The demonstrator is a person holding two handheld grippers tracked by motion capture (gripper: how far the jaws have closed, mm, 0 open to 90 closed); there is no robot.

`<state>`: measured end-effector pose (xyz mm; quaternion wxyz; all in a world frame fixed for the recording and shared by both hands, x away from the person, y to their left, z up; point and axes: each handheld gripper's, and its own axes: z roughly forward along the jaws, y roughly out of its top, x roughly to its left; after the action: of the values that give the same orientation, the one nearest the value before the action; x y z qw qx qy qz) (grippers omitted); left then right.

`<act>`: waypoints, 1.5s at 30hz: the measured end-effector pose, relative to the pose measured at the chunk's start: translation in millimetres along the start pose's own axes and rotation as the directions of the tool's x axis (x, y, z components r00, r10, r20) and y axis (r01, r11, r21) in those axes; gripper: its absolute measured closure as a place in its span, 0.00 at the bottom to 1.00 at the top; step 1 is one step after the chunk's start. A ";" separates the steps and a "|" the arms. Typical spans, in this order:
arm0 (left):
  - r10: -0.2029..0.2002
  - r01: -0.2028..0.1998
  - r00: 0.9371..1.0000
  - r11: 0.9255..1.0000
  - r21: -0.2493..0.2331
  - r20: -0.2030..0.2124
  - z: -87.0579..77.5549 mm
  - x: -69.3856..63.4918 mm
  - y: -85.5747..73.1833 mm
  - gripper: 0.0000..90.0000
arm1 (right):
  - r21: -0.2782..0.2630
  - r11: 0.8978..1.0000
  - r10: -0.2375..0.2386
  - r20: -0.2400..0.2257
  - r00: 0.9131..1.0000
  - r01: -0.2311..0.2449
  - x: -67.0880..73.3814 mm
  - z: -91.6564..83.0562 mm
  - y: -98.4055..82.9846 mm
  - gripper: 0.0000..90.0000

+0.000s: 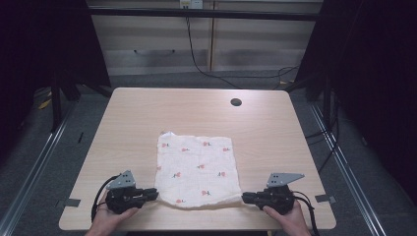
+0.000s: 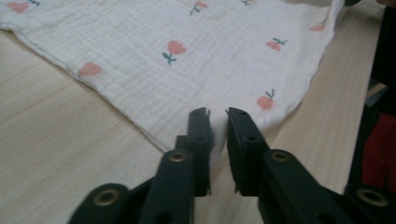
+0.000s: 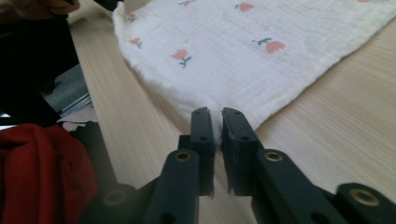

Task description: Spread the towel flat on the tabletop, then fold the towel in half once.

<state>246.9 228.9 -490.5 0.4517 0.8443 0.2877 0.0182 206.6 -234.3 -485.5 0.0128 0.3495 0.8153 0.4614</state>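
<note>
A lab-like recording space: a plain wooden table (image 1: 196, 113) with a cable hole (image 1: 236, 102) stands on grey carpet (image 1: 49, 162), black curtains (image 1: 378, 73) hang at both sides, metal rails (image 1: 34, 162) flank the table, and cables (image 1: 201, 64) trail across the floor beyond it.

One cloth (image 1: 198, 169) with a flower print lies on one worktop (image 1: 147, 113); two grippers, a left gripper (image 1: 153, 194) and a right gripper (image 1: 246, 197), sit at its near corners, each in one hand; one round hole (image 1: 236, 102) marks the worktop
</note>
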 end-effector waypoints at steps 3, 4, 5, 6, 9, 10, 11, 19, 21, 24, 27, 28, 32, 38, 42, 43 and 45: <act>-0.025 0.025 1.000 0.999 -0.023 0.009 -3.9 2.7 1.5 0.79 | -0.027 1.000 0.013 0.005 1.000 -0.013 -3.3 -2.0 -0.5 0.84; -0.032 0.032 0.999 0.999 -0.039 0.005 -5.3 5.7 2.9 0.79 | -0.032 0.999 0.019 0.009 1.000 -0.019 -4.2 -3.3 0.4 0.85; -0.040 0.040 0.999 0.998 -0.046 0.000 -5.7 7.1 3.2 0.77 | -0.038 0.999 0.019 0.011 1.000 -0.019 -5.3 -4.1 1.5 0.84; -0.050 0.050 0.999 0.997 -0.053 0.007 -6.1 8.7 3.4 0.75 | -0.043 0.999 0.024 0.012 1.000 -0.024 -5.9 -4.5 2.5 0.83; -0.069 0.069 0.998 0.995 -0.068 0.004 -8.0 12.9 3.9 0.70 | -0.054 0.998 0.033 0.018 0.999 -0.032 -8.9 -3.9 6.2 0.79; -0.069 0.069 0.998 0.995 -0.068 0.004 -8.0 12.9 3.9 0.69 | -0.054 0.998 0.033 0.018 0.999 -0.032 -8.9 -3.9 6.2 0.79; -0.071 0.071 0.997 0.995 -0.071 0.000 -9.6 14.7 4.6 0.69 | -0.058 0.998 0.036 0.026 0.999 -0.035 -11.1 -2.5 8.5 0.78; -0.115 0.111 0.992 0.991 -0.080 -0.043 -8.6 27.5 7.6 0.62 | -0.081 0.996 0.030 0.049 0.998 -0.026 -11.8 1.7 16.2 0.76; -0.123 0.118 0.990 0.990 -0.075 -0.064 -6.9 32.6 9.6 0.60 | -0.072 0.997 0.025 0.065 0.998 -0.020 -11.7 2.5 15.9 0.74; -0.148 0.142 0.985 0.987 -0.069 -0.084 -6.9 36.1 11.1 0.53 | -0.078 0.997 0.025 0.084 0.996 -0.019 -13.9 0.9 16.3 0.72; -0.167 0.161 0.981 0.985 -0.070 -0.095 -9.0 36.6 14.5 0.55 | -0.084 0.996 0.030 0.116 0.993 -0.020 -14.3 -1.7 18.1 0.69; -0.168 0.161 0.981 0.984 -0.070 -0.100 -9.3 37.6 16.2 0.55 | -0.087 0.996 0.032 0.112 0.993 -0.022 -14.5 -2.2 18.8 0.68; -0.186 0.181 0.976 0.982 -0.056 -0.117 -6.9 46.7 23.3 0.53 | -0.082 0.996 0.029 0.127 0.991 -0.018 -18.9 0.1 25.7 0.65; -0.170 0.165 0.976 0.985 -0.047 -0.137 2.1 59.3 37.3 0.53 | -0.072 0.997 0.006 0.154 0.988 0.005 -28.5 11.7 48.5 0.63; -0.153 0.150 0.976 0.988 -0.030 -0.153 13.3 67.4 45.9 0.56 | -0.023 0.999 -0.020 0.156 0.988 0.024 -42.7 31.9 64.2 0.66; -0.149 0.148 0.977 0.989 -0.023 -0.155 16.4 69.4 48.0 0.58 | -0.013 1.000 -0.023 0.152 0.988 0.025 -46.7 38.4 67.7 0.66; -0.140 0.138 0.980 0.990 -0.025 -0.142 22.4 73.3 50.5 0.65 | 0.010 0.999 -0.038 0.140 0.989 0.037 -53.5 51.4 73.3 0.72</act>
<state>338.2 227.3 -481.5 0.4361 0.8153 0.3776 0.0495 305.5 -203.0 -475.2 0.0776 0.3659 0.8204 0.4324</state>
